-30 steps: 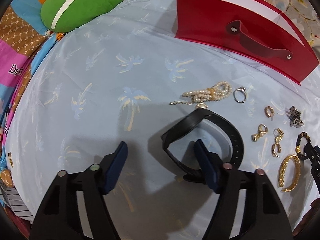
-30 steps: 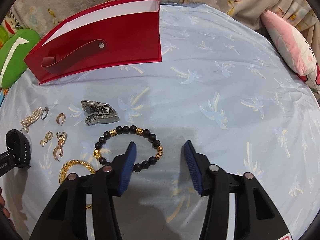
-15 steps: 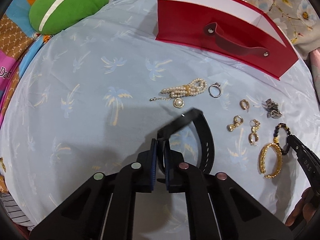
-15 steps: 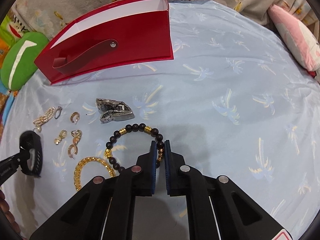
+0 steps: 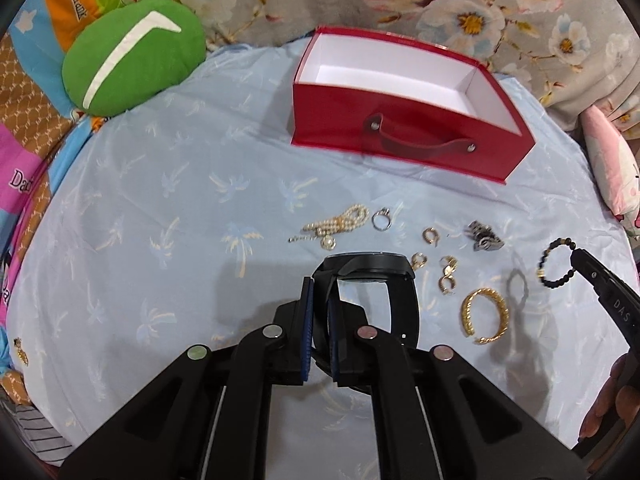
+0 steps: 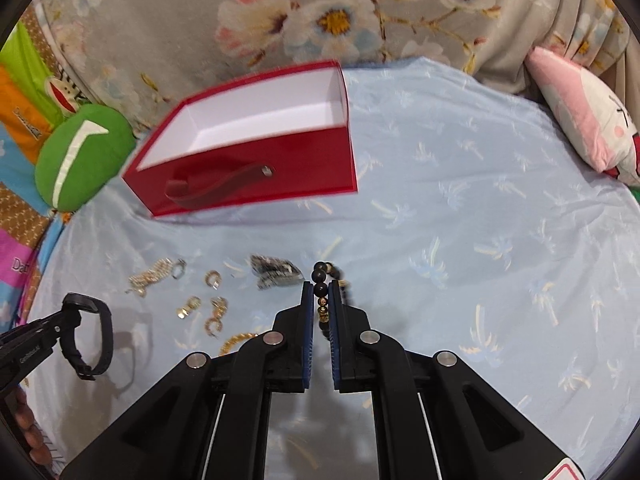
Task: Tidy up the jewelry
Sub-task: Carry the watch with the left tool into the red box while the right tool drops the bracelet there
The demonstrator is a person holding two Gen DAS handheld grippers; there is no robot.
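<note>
My left gripper (image 5: 320, 292) is shut on the strap of a black watch (image 5: 400, 292), which hangs clear of the blue cloth and also shows as the black watch (image 6: 94, 336) at the left of the right wrist view. My right gripper (image 6: 321, 294) is shut on a black-and-gold bead bracelet (image 6: 322, 280), lifted off the cloth; in the left wrist view the bead bracelet (image 5: 554, 258) dangles from its tip. An open red box (image 5: 404, 136) with a white inside stands at the back. On the cloth lie a pearl strand (image 5: 340, 224), a ring (image 5: 382, 220), gold earrings (image 5: 446, 276), a gold bangle (image 5: 484, 316) and a metal watch (image 5: 484, 236).
A green cushion (image 5: 132, 56) lies at the back left, a pink-and-white pillow (image 6: 584, 120) at the back right. Flowered fabric (image 6: 280, 20) rises behind the red box (image 6: 248, 164). Patchwork bedding (image 5: 20, 128) borders the cloth's left edge. A hand (image 5: 616, 400) shows at the right edge.
Both grippers shut, the left on the black watch's strap and the right on the bead bracelet. Both then rose, lifting their pieces off the cloth, and the box's inside came into view.
</note>
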